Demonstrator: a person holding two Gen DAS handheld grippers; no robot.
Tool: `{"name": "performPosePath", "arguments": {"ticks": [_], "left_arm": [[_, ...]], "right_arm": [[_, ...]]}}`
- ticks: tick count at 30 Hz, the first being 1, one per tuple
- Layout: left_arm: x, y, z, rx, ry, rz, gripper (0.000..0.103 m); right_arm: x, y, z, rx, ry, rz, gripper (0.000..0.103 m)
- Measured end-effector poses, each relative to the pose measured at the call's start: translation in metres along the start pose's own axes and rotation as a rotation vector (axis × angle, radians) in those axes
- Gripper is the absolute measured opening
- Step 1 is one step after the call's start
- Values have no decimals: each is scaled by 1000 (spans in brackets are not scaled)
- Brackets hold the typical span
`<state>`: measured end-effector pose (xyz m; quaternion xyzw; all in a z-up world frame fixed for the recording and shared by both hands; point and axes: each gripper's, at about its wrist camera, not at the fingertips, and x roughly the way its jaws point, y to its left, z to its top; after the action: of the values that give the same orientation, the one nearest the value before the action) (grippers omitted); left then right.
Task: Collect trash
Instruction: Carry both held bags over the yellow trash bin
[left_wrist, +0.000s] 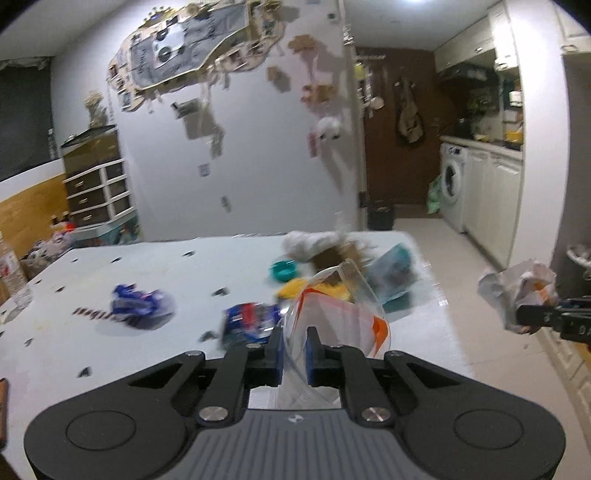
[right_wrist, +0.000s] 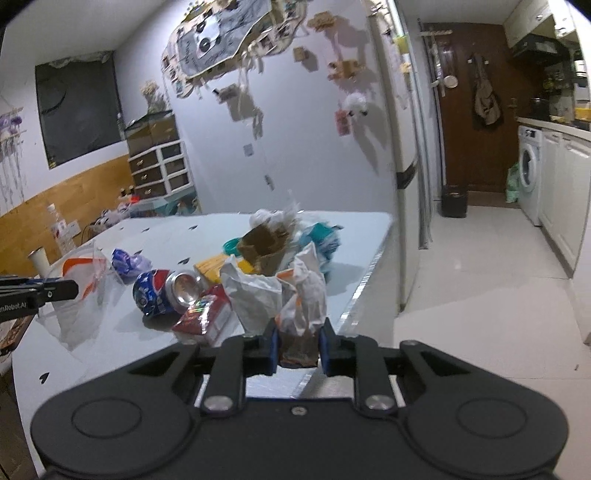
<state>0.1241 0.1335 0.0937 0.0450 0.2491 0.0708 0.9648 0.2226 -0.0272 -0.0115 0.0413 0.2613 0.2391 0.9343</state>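
Observation:
My left gripper (left_wrist: 295, 336) is shut on the edge of a clear plastic bag with an orange strip (left_wrist: 332, 314), held up above the white table (left_wrist: 166, 266). My right gripper (right_wrist: 298, 332) is shut on a crumpled white paper wrapper with orange print (right_wrist: 295, 291). In the left wrist view the right gripper (left_wrist: 535, 317) and its wrapper (left_wrist: 517, 291) hang past the table's right edge. The right wrist view has the left gripper (right_wrist: 62, 288) and the bag (right_wrist: 81, 288) at far left. On the table lie a crushed blue can (right_wrist: 162, 291), a red carton (right_wrist: 207, 314) and a blue crumpled wrapper (right_wrist: 127, 262).
Further back on the table are a yellow packet (right_wrist: 210, 269), a brown cardboard cup (right_wrist: 264, 245), a teal lid (right_wrist: 231, 245) and a teal packet (right_wrist: 321, 236). A white cup (right_wrist: 38, 258) stands at the left. The tiled floor (right_wrist: 480, 277) runs right toward a washing machine (right_wrist: 530, 177).

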Motion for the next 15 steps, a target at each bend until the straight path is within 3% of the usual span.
{"name": "performPosePath", "arguments": {"ticks": [15], "left_arm": [[6, -134, 13, 6, -46, -214, 12]], "right_arm": [[-79, -83, 0, 58, -79, -177, 22]]}}
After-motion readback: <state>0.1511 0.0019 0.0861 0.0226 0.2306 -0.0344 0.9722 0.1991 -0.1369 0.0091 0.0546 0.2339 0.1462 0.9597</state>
